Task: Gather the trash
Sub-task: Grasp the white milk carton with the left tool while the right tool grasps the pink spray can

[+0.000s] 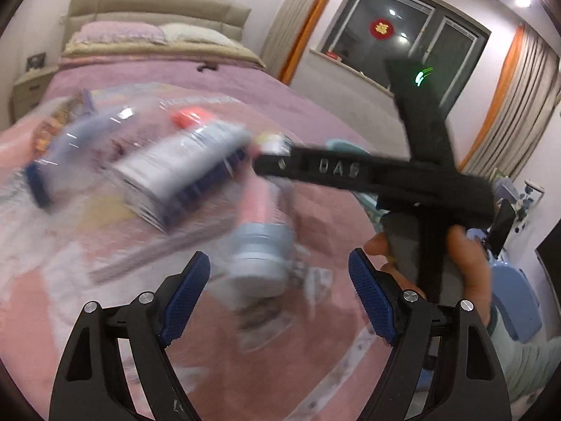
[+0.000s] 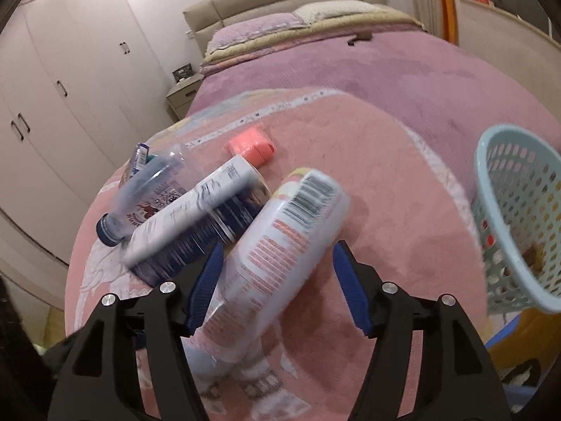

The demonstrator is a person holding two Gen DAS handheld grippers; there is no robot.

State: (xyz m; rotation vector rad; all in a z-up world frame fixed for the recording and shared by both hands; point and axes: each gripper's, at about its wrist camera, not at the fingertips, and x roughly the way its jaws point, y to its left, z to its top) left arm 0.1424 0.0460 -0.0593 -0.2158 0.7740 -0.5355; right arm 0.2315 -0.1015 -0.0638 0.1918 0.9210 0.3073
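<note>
Trash lies on a pink blanket (image 2: 385,182) on the bed. A pink-and-white bottle (image 2: 280,245) lies between the fingers of my right gripper (image 2: 277,280); the jaws stand around it and seem to touch its sides. In the left wrist view the same bottle (image 1: 259,245) is blurred, cap toward me, just beyond my open left gripper (image 1: 280,291). A white-and-blue carton (image 2: 196,231), a clear bottle with a blue cap (image 2: 140,203) and a pink crumpled wrapper (image 2: 250,149) lie beyond. The right gripper's body (image 1: 385,179) crosses the left wrist view.
A light-blue perforated basket (image 2: 519,217) stands at the right edge of the bed. A small snack packet (image 2: 140,154) lies by the clear bottle. Pillows and headboard (image 2: 280,3) are at the far end, wardrobes (image 2: 70,87) to the left, a window (image 1: 403,31) to the right.
</note>
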